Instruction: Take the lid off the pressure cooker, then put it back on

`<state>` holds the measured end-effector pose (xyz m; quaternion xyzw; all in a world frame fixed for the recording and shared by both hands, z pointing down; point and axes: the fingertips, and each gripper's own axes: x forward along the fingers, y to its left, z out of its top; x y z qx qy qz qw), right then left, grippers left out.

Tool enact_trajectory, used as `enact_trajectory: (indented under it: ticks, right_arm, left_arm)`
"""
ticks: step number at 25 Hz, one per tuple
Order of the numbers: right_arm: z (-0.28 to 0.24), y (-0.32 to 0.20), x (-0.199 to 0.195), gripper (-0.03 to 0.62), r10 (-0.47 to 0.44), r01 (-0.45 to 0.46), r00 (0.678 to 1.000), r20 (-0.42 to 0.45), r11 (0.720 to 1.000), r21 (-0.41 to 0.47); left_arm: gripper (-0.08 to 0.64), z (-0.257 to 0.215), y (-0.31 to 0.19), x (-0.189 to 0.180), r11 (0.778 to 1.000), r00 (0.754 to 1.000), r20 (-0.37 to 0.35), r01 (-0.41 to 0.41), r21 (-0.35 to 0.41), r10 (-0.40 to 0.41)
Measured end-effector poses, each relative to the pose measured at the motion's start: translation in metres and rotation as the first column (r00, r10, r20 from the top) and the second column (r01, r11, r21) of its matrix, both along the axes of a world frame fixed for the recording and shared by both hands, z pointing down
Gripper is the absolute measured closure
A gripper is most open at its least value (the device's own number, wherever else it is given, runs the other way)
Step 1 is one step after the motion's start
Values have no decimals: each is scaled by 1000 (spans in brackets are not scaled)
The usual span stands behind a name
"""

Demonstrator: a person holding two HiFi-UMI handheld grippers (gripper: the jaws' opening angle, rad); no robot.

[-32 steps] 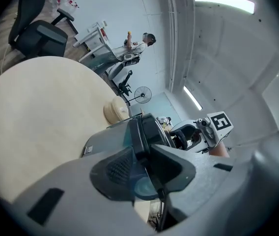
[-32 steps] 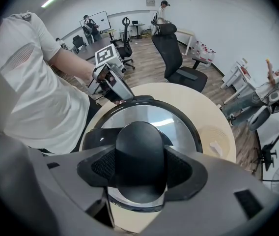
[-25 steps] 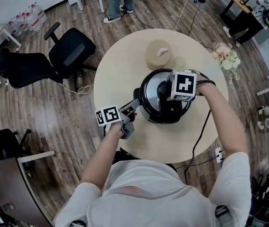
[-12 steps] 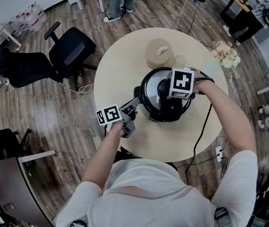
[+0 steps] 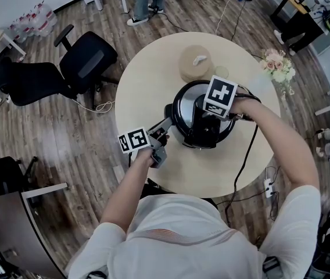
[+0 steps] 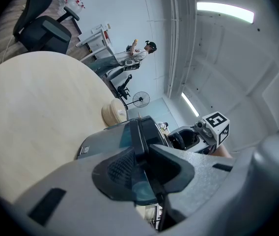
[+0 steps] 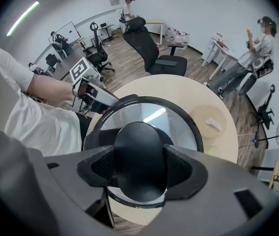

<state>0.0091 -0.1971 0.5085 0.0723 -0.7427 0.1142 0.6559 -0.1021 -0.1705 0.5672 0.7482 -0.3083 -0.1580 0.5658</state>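
The pressure cooker (image 5: 208,139) stands mid-worktop (image 5: 153,80) with its lid (image 7: 179,124) on. The right gripper (image 7: 140,170) points straight down over the lid's centre, its jaws clamped across the narrow width of the oval knob (image 7: 140,151). The left gripper (image 6: 142,163) lies level, its jaws pinching the side handle (image 6: 138,132) on the cooker's left.

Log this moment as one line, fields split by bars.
left tool: shut on side handle | right tool: shut on lid knob, from above | lid: on pressure cooker | pressure cooker: on round table
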Motion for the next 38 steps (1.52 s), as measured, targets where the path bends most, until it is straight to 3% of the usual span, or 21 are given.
enact_trajectory:
  ticks: [7, 12, 25, 33, 38]
  right_arm:
    - [1, -6, 2, 304, 213, -213, 977, -18, 977, 1]
    - [1, -9, 2, 301, 279, -279, 960, 0, 960, 3]
    - [0, -7, 2, 307, 220, -220, 975, 11, 975, 19]
    - [-16, -12, 7, 308, 265, -265, 963, 58, 964, -1]
    - [-29, -9, 9, 308, 261, -264, 962, 81, 964, 20]
  left_arm:
    - [462, 1, -1, 0, 1000, 1000, -4, 1, -2, -1]
    - [462, 1, -1, -1, 1000, 1000, -4, 12, 4, -12]
    - [460, 1, -1, 0, 1000, 1000, -5, -5, 14, 5]
    - [459, 0, -2, 0, 1000, 1000, 5, -10, 15, 10]
    - [448, -1, 0, -2, 999, 998, 64, -12, 43, 9]
